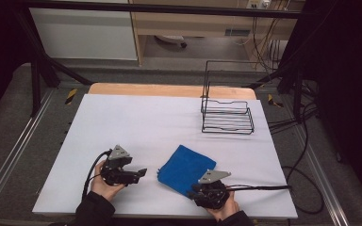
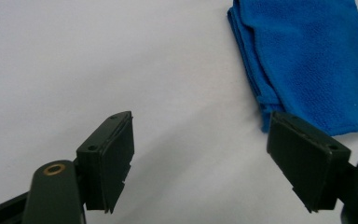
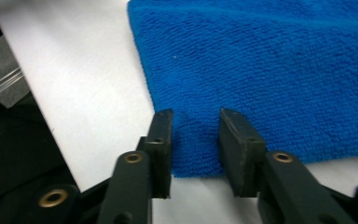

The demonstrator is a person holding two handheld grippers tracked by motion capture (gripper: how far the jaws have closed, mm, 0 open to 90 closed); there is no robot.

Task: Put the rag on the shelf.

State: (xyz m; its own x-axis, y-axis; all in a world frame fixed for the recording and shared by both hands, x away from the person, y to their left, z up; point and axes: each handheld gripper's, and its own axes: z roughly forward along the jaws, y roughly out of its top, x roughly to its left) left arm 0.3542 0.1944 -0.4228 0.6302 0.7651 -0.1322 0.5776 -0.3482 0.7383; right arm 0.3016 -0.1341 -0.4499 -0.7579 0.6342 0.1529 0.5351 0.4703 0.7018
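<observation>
A folded blue cloth [image 1: 186,165] lies flat on the white table cover [image 1: 146,117], near the front and right of centre. My right gripper [image 1: 192,189] is at the cloth's near corner. In the right gripper view its jaws [image 3: 196,126] stand narrowly apart, straddling the cloth's edge [image 3: 270,70], which lies flat and unpinched in the gap. My left gripper [image 1: 143,173] sits left of the cloth, pointing toward it. Its jaws [image 2: 200,140] are wide apart over bare table, with the cloth [image 2: 312,60] just beyond the right jaw.
A black wire rack [image 1: 227,115] stands at the back right of the table. The right gripper's cable [image 1: 264,187] trails off the right edge. The person's hands and dark sleeves rest at the front edge. Dark frame bars surround the table.
</observation>
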